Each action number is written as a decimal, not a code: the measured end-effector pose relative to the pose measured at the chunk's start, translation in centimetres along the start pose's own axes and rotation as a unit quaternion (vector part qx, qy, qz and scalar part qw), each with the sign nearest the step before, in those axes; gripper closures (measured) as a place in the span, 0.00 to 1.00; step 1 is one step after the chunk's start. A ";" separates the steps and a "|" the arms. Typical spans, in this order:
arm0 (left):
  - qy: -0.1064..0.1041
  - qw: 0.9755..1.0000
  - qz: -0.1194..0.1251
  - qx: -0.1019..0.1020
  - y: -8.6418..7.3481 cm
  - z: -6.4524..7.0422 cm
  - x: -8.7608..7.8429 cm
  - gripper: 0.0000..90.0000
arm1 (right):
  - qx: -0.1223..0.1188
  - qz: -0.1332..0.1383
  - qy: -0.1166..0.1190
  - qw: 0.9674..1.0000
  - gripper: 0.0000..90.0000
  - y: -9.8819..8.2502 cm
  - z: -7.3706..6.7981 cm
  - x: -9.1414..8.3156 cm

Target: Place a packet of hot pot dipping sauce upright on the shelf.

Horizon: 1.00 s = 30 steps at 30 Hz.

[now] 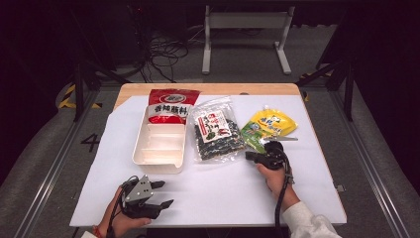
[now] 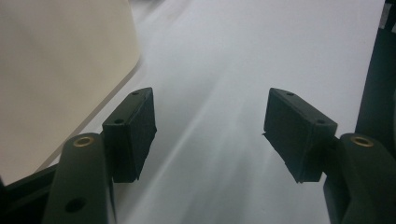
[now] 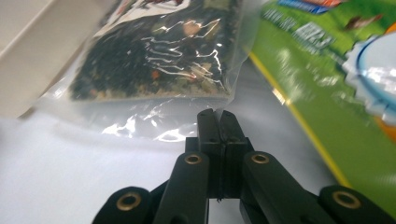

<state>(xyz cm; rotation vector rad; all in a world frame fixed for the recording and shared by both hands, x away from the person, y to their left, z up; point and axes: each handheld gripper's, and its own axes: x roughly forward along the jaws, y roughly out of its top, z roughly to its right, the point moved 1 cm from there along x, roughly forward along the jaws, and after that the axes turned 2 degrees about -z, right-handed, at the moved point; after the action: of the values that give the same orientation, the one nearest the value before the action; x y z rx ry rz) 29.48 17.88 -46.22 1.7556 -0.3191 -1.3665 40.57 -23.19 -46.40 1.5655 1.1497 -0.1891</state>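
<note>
Your tabletop (image 1: 218, 198) carries a white divided tray (image 1: 161, 144) with a red packet (image 1: 171, 105) propped on its far end. Right of the tray lies the clear bag of dark dried food (image 1: 217, 131), then a yellow-green pouch (image 1: 267, 126). Your right gripper (image 3: 217, 114) meets the clear bag's near corner, fingers pressed together on its transparent edge. Your left gripper (image 2: 208, 133) rests near the tray's near end, fingers apart, nothing between them.

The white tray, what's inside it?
The red bag lies over the far end of the tray and hides that part. The near compartments look bare, with dividers between them. What is under the bag cannot be seen.
</note>
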 end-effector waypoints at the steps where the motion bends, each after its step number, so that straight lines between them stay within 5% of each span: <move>1: -0.001 1.000 0.002 -0.001 0.0 0.0 0.0 0.39 | 0.000 -0.005 0.008 1.000 1.00 -0.2 -0.1 -0.3; 10: -0.015 1.000 0.014 -0.004 0.3 0.6 -0.2 0.38 | -0.052 -0.046 0.023 0.997 1.00 -4.2 -1.0 -4.6; 16: -0.024 1.000 0.012 -0.006 0.7 0.7 0.1 0.36 | -0.064 -0.057 0.027 0.996 1.00 -6.4 -0.5 -7.1; 23: -0.024 1.000 0.004 -0.002 0.8 0.7 0.6 0.36 | -0.099 -0.060 -0.003 0.993 0.69 -5.9 -0.6 -7.2; 30: -0.028 1.000 0.003 -0.005 0.6 0.6 0.6 0.36 | -0.109 -0.033 0.015 0.993 0.47 -4.1 -0.6 -8.2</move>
<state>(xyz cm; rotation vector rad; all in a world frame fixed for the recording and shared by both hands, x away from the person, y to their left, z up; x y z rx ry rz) 29.40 16.81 -46.18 1.7100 -0.3478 -1.4125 33.05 -27.68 -43.57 1.3436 1.2041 -0.0811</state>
